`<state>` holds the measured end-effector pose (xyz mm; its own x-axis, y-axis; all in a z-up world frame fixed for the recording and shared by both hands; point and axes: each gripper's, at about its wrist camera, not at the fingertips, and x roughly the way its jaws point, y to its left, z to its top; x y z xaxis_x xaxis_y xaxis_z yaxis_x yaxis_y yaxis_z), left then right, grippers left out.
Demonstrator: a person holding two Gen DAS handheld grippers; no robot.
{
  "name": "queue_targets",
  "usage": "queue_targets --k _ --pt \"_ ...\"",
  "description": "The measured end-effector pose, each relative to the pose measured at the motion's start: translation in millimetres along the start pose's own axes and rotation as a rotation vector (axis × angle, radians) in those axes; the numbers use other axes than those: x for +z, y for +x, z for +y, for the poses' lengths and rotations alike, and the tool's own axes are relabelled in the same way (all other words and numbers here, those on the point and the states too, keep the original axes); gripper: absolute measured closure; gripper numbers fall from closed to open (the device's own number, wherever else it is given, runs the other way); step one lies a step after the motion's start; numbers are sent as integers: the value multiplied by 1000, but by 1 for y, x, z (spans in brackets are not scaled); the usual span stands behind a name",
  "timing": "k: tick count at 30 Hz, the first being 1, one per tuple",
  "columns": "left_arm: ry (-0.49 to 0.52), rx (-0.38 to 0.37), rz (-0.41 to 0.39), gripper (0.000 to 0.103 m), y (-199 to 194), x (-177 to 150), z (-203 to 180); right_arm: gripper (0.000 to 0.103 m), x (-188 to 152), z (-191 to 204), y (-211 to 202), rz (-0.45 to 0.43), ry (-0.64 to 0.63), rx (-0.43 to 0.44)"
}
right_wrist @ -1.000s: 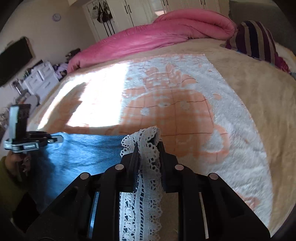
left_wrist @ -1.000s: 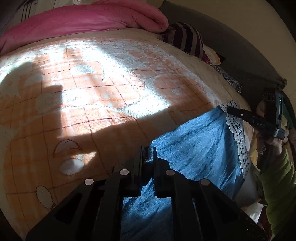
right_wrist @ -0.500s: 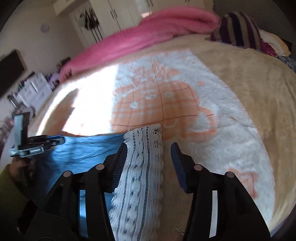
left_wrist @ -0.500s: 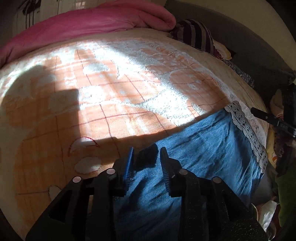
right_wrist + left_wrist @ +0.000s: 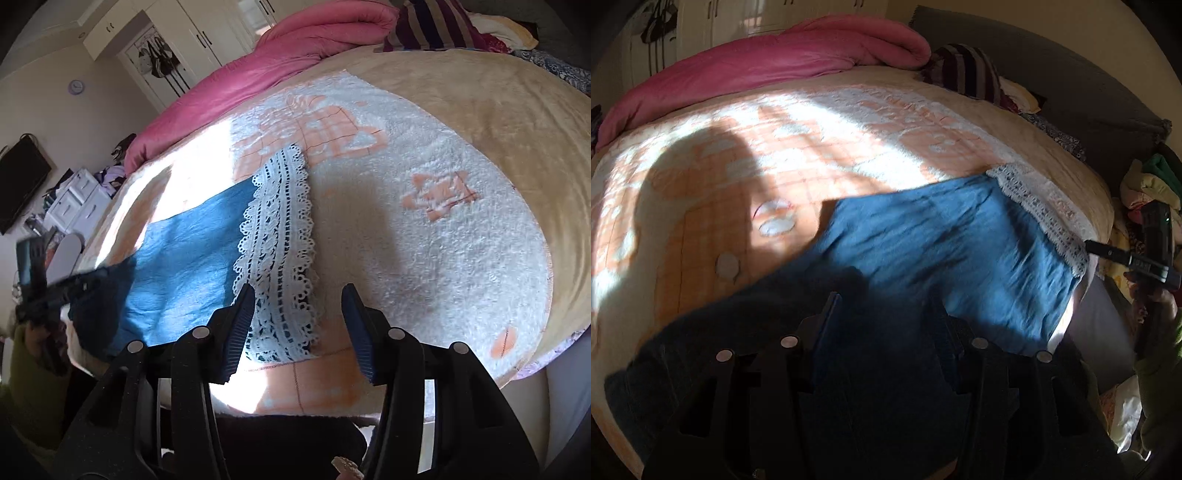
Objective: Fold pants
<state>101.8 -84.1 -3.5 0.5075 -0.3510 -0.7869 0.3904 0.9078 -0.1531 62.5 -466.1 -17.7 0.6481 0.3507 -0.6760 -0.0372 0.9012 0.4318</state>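
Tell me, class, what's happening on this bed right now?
A person with a gripper in each hand is folding blue pants with a white lace hem on the patterned blanket. Neither grips the cloth: the left gripper is opening its jaws above the fabric, while the right gripper is closing its jaws beside the hem.

Blue pants (image 5: 942, 251) lay flat across the bed (image 5: 775, 155), centre frame; the left hand-held gripper (image 5: 886, 314), jaws opening, hovered empty above them.

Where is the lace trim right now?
In the right wrist view, the lace trim lies flat on the blanket, edging the blue pants, just beyond the right gripper.
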Motion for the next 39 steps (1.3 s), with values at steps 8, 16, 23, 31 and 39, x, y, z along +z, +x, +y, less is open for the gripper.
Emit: queue_targets --k 8,16,23,31,39 --pt "-142 207 72 63 -12 -45 65 100 -4 18 -1 32 -80 29" --pt "-221 191 74 75 -23 -48 101 90 -20 5 12 71 -64 -80" --pt "-160 149 -7 43 -36 -38 67 66 -22 -4 -5 26 -16 -27" --pt "-97 194 89 37 -18 -58 45 82 -31 13 20 73 -68 -8" --pt "-134 192 80 37 -22 -62 62 90 -38 19 14 80 -148 -93"
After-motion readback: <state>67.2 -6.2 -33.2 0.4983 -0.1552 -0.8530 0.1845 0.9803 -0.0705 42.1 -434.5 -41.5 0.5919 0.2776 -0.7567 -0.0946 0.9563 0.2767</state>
